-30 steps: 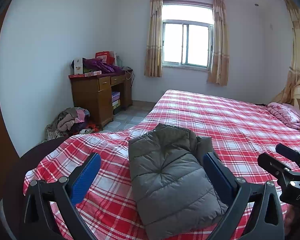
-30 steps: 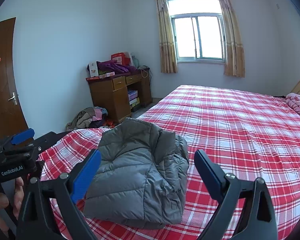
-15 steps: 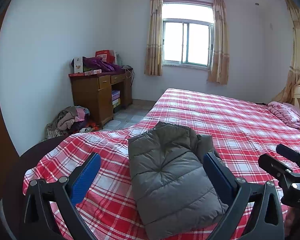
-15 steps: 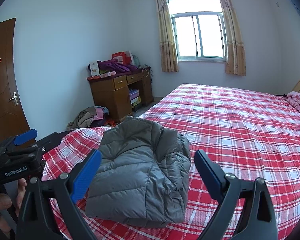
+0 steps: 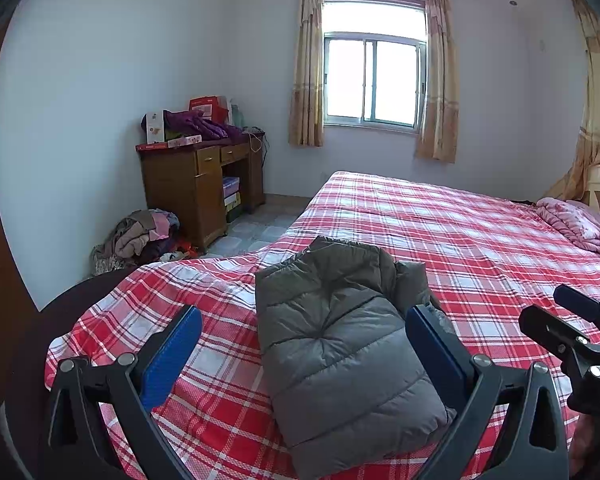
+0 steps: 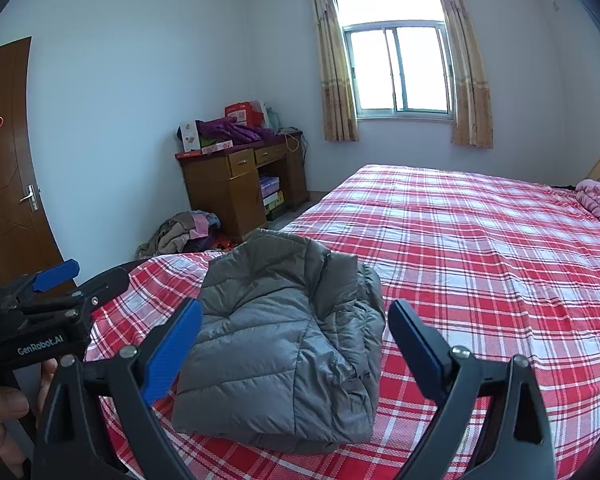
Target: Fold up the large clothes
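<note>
A grey puffer jacket (image 5: 340,344) lies folded into a compact bundle on the near corner of the red plaid bed (image 5: 480,248); it also shows in the right wrist view (image 6: 284,344). My left gripper (image 5: 304,344) is open and empty, held above and in front of the jacket, apart from it. My right gripper (image 6: 296,340) is open and empty, also raised off the jacket. Each gripper shows at the edge of the other's view: the right one (image 5: 572,328) and the left one (image 6: 56,288).
A wooden desk (image 5: 204,184) piled with boxes and purple clothing stands at the left wall. A heap of clothes (image 5: 140,236) lies on the floor beside it. A pink quilt (image 5: 576,224) lies at the bed's far right. A brown door (image 6: 8,176) is at left.
Both grippers have drifted slightly, so the jacket sits a little differently in each view. The jacket has not moved and both grippers stay open.
</note>
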The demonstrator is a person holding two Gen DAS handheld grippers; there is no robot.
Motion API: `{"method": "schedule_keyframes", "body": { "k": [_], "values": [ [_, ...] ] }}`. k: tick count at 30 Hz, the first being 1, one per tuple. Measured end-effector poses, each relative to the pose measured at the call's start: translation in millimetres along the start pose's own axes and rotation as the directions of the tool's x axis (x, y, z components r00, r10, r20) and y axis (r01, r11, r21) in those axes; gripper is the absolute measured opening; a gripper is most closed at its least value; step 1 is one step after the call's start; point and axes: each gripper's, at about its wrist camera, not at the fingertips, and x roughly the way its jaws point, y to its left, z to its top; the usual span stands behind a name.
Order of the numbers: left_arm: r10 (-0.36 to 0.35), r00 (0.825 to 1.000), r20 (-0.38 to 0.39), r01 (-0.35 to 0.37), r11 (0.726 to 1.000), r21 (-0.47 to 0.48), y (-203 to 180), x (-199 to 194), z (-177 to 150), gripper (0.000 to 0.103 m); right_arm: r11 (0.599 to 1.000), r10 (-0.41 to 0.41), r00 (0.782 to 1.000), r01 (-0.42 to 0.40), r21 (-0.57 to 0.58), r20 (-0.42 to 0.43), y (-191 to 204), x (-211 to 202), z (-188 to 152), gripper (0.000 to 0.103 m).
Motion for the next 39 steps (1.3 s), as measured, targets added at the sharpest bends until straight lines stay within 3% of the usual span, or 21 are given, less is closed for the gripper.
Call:
{"method": "schedule_keyframes", "body": {
  "k": [22, 39],
  "values": [
    [-0.016, 1.0, -0.017, 0.015, 1.0, -0.011, 1, 4, -1, 0.102, 1.0, 0.0, 1.0, 0.0, -0.001, 0.027, -3, -4, 3, 0.096],
    [0.023, 0.999, -0.029, -0.022, 1.0, 0.02, 0, 13, -8, 0.102, 1.0, 0.008, 1.0, -0.008, -0.006, 0.024, -3, -5, 1, 0.096]
  ]
}}
